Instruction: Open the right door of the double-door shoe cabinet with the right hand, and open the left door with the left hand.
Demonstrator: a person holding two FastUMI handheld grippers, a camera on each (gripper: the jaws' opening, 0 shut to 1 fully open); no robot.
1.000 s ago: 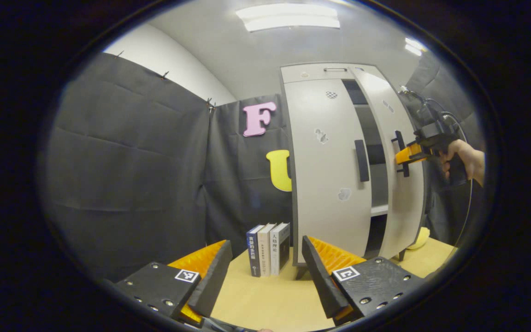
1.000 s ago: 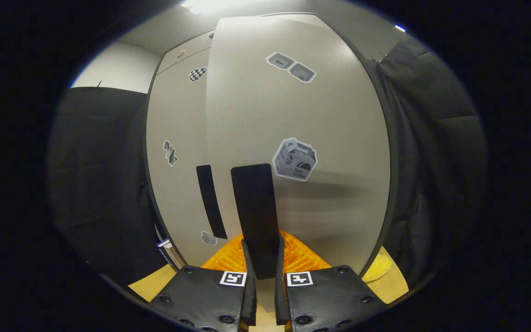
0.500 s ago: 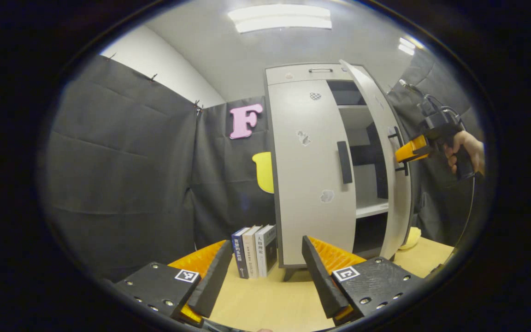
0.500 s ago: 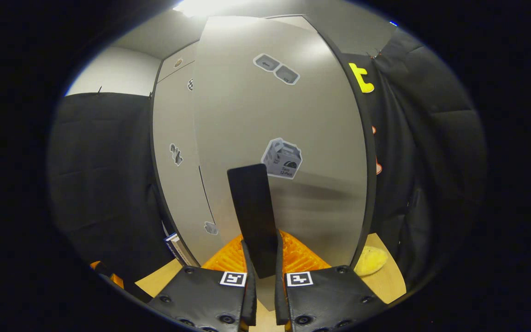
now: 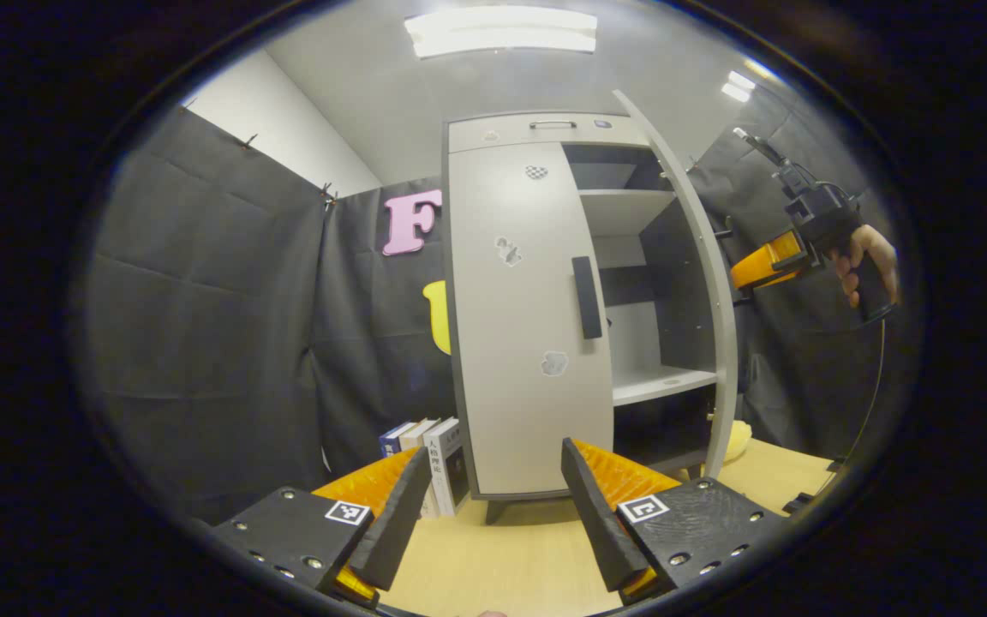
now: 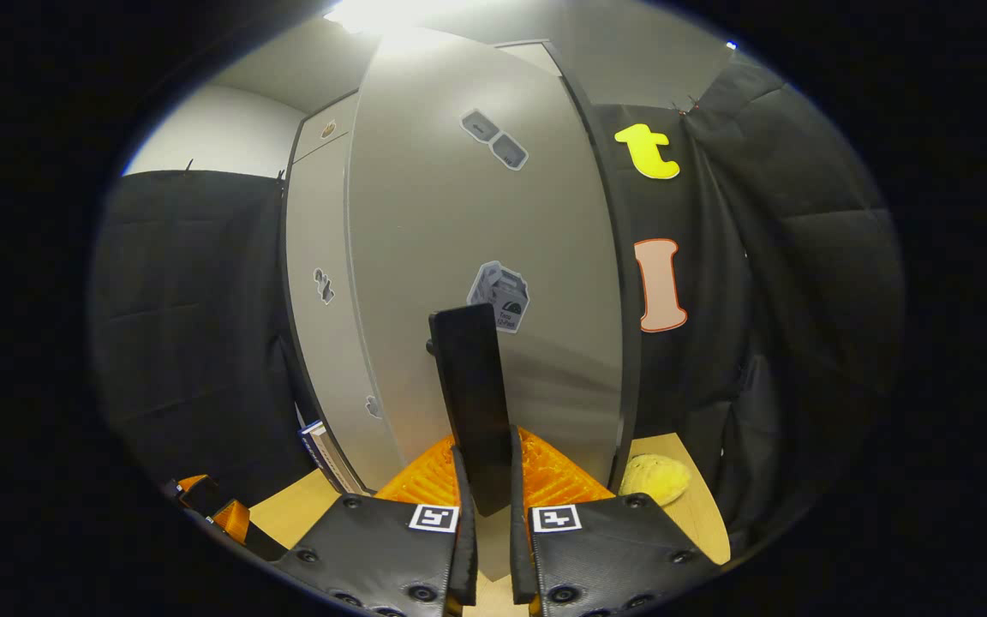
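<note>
Gaping right door (image 5: 689, 283), shelves bared

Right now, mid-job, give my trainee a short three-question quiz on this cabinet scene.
1. True or false: the left door of the shoe cabinet is shut.
2. What is the right gripper clamped on? A) a book B) the right door's handle C) a shelf
3. Fill in: the left gripper hangs in front of the cabinet with its fingers ____.

Key: 1 true; the right door alone stands swung out. 2 B; both fingers press the handle. 3 open; it holds nothing, short of the left handle.
</note>
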